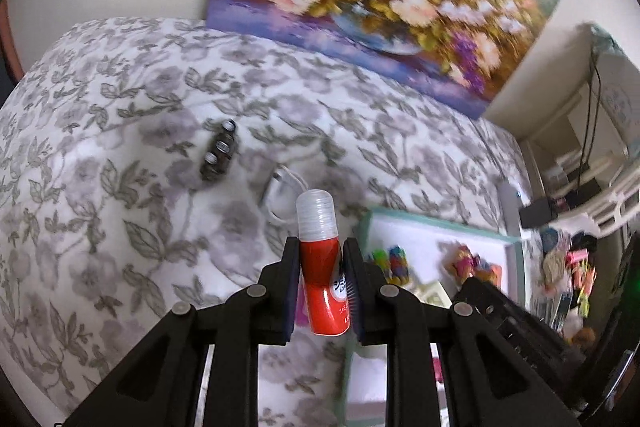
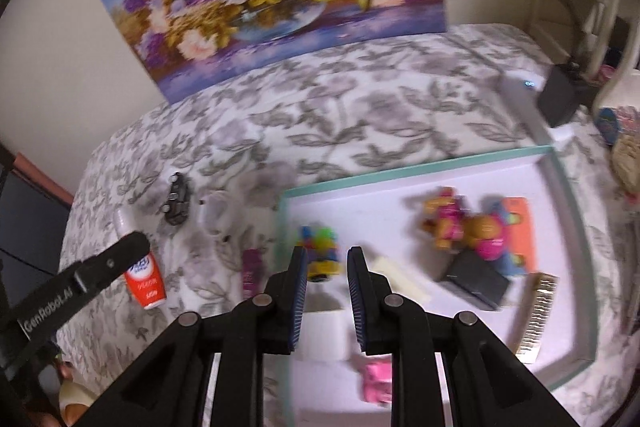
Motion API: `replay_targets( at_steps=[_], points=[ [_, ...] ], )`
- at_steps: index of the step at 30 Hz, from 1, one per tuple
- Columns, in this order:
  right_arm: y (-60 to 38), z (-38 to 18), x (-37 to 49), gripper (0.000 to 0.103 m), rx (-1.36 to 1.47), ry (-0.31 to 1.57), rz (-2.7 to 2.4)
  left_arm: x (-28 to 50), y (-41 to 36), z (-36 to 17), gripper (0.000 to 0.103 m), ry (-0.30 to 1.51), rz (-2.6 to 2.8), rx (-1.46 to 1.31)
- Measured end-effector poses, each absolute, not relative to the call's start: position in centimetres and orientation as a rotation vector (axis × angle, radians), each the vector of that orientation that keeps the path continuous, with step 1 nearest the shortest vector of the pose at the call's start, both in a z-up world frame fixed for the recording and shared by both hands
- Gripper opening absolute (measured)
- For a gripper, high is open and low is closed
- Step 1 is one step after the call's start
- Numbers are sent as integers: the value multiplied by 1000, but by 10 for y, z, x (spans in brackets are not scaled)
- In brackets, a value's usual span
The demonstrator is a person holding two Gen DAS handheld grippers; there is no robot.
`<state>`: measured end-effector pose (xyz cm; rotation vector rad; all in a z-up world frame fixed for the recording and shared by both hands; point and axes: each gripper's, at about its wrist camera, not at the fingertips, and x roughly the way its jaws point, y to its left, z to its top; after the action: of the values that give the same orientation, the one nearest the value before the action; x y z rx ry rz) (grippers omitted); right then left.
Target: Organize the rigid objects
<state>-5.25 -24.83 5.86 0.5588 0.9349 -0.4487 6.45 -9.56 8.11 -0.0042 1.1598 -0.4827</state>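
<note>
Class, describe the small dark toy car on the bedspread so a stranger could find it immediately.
Start at the grey floral bedspread, left of the teal-rimmed tray. The dark toy car lies beside a white charger. Unlike that pale charger, it is blackish with small wheels.

Open floral bedspread [image 2: 360, 115] behind the crowded tray [image 2: 400, 183]; dark clip [image 2: 178, 203] and white cable [image 2: 218, 215] left of it.

"GenRobot.AI" stands on the left hand-held gripper [image 2: 134, 247] finger's side.
</note>
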Motion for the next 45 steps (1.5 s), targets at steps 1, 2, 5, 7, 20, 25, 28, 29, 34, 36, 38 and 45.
replay_targets(
  at_steps=[1, 2, 5, 7, 20, 25, 28, 29, 34, 36, 38, 45],
  points=[
    [-251, 59, -57, 22, 554, 938, -462, 61, -101, 80, 22, 1165, -491, 8],
    [-256, 60, -63, 22, 552, 943, -480, 56, -107, 79, 22, 1170, -505, 20],
    [-266, 58, -76, 22, 567, 951, -508, 44, -124, 76, 22, 1193, -549, 32],
    [-271, 55, -83, 22, 578, 957, -521, 36, -136, 73, 22, 1213, -578, 41],
    [-294, 31, -115, 22, 643, 1022, -566, 1, -186, 39, 20, 1312, -652, 164],
    [-291, 26, -111, 23, 641, 1041, -554, 4, -181, 38, 20, 1317, -636, 159],
    [-290, 25, -109, 23, 639, 1048, -553, 8, -177, 38, 20, 1321, -622, 146],
    [-289, 25, -109, 23, 638, 1050, -552, 10, -175, 38, 20, 1322, -616, 142],
    [-288, 21, -105, 42, 628, 1083, -576, 15, -171, 39, 20, 1317, -587, 140],
    [-289, 19, -105, 55, 630, 1089, -588, 16, -170, 39, 20, 1309, -576, 146],
    [-290, 20, -105, 59, 627, 1089, -593, 17, -169, 41, 20, 1304, -565, 151],
    [-292, 17, -106, 81, 630, 1095, -615, 23, -163, 41, 32, 1305, -531, 153]
  ],
)
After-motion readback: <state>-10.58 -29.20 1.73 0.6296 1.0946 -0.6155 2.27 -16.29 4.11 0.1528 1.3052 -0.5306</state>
